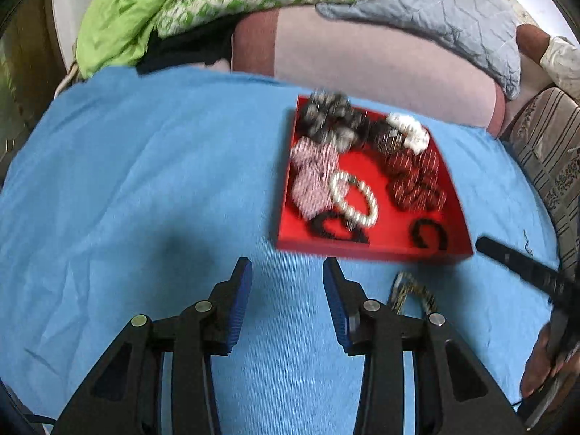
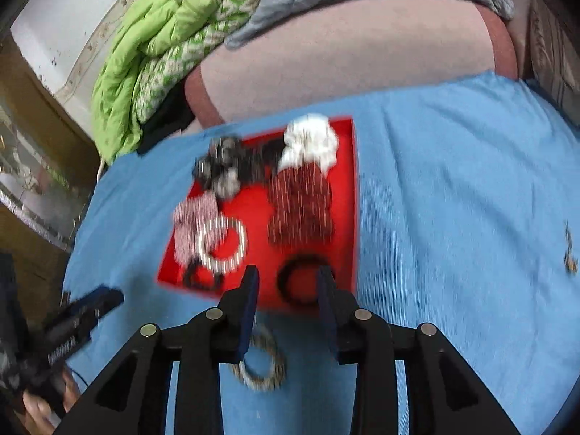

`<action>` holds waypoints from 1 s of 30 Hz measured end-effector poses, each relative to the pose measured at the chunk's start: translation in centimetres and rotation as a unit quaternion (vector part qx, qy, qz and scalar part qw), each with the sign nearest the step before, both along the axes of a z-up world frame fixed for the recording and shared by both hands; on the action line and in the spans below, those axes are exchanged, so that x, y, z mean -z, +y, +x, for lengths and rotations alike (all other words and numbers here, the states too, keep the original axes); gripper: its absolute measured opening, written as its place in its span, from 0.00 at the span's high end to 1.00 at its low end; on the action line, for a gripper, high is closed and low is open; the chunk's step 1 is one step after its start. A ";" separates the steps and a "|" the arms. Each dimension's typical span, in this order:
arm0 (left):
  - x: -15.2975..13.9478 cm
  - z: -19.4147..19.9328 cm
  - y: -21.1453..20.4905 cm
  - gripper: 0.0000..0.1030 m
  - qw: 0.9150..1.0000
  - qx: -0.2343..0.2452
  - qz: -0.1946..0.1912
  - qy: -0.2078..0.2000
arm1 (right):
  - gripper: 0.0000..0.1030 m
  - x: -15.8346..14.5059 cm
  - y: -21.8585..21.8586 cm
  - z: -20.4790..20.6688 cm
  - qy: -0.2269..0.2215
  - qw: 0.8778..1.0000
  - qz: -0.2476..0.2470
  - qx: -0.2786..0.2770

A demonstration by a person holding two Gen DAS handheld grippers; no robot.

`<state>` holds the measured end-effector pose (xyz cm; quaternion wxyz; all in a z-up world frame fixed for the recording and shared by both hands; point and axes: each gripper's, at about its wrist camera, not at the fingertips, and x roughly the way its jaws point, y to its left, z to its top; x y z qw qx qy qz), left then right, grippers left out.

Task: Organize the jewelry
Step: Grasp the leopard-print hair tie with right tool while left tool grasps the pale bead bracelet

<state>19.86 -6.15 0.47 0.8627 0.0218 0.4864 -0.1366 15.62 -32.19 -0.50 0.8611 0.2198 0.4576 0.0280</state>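
bright, even daylight in both views; soft dark shadow on the blue cloth (image 1: 145,181) ahead of the left gripper (image 1: 288,268); heavy motion blur across the red tray (image 2: 348,195) and everything in it, streaked highlights on the beads; strong fisheye bending, black corners; gripper arms sharp up close

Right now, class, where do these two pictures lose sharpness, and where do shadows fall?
Left wrist view: the red tray and its beads smear with motion blur; a soft shadow darkens the blue cloth ahead of the fingers. Right wrist view: the tray streaks likewise; fisheye bends the edges.
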 end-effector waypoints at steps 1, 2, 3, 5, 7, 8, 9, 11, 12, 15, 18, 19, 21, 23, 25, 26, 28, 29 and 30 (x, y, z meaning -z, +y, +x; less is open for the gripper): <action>0.5 -0.2 0.1 0.62 1.000 0.000 0.000 0.006 | 0.66 0.8 0.5 -0.9 0.006 1.000 0.000 -0.007; 1.1 -0.5 0.1 0.62 1.000 -0.001 0.000 0.014 | 0.66 1.2 0.8 -1.3 0.009 1.000 -0.001 -0.013; 1.5 -0.7 0.1 0.62 1.000 -0.001 0.000 0.019 | 0.66 2.0 1.5 -2.0 0.016 1.000 -0.003 -0.022; 2.1 -1.2 0.0 0.62 1.000 0.000 0.000 0.026 | 0.66 3.1 2.5 -2.6 0.025 0.999 -0.007 -0.035; 2.4 -1.6 -0.2 0.62 1.000 0.004 0.002 0.027 | 0.66 4.1 3.3 -2.7 0.031 0.998 -0.008 -0.044; 2.4 -1.7 -0.3 0.62 1.000 0.007 0.003 0.026 | 0.66 4.4 3.6 -2.7 0.033 0.998 -0.009 -0.046; 2.5 -1.9 -0.5 0.62 1.000 0.009 0.004 0.025 | 0.66 4.7 3.8 -2.6 0.034 0.998 -0.011 -0.048; 2.4 -2.2 -0.8 0.62 1.000 0.015 0.007 0.022 | 0.66 5.1 4.2 -2.3 0.035 0.998 -0.017 -0.051; 2.5 -2.2 -1.0 0.62 1.000 0.017 0.007 0.022 | 0.66 5.4 4.4 -2.1 0.037 0.998 -0.023 -0.053; 2.6 -2.3 -1.3 0.62 0.999 0.021 0.008 0.024 | 0.83 6.1 4.8 -1.7 0.042 0.997 -0.032 -0.057; 2.9 -2.3 -1.6 0.62 0.999 0.024 0.006 0.029 | 0.92 6.2 4.7 -1.7 0.039 0.998 -0.029 -0.049; 3.1 -2.3 -1.8 0.62 0.999 0.025 0.007 0.030 | 0.93 6.1 4.5 -1.8 0.037 0.998 -0.023 -0.044; 3.3 -2.4 -2.2 0.62 0.999 0.029 0.004 0.034 | 0.93 5.8 3.6 -2.4 0.033 0.999 -0.013 -0.030; 3.5 -2.5 -2.8 0.62 0.999 0.036 0.001 0.037 | 0.93 5.6 2.5 -3.2 0.029 0.999 0.002 -0.019; 3.7 -2.6 -3.6 0.62 0.998 0.044 0.003 0.037 | 0.93 5.3 1.3 -4.5 0.028 1.000 0.001 -0.003; 3.9 -2.6 -4.1 0.62 0.998 0.049 0.005 0.036 | 0.93 5.3 0.8 -5.0 0.034 0.999 -0.013 0.006; 4.1 -2.6 -5.0 0.62 0.998 0.058 0.008 0.036 | 0.92 5.4 -0.5 -6.3 0.043 0.998 -0.038 0.026; 4.3 -2.6 -5.6 0.62 0.997 0.064 0.010 0.037 | 0.92 5.4 -1.1 -6.9 0.048 0.997 -0.045 0.036; 4.5 -2.6 -6.1 0.62 0.997 0.069 0.010 0.039 | 0.90 5.6 -2.0 -7.6 0.054 0.996 -0.051 0.051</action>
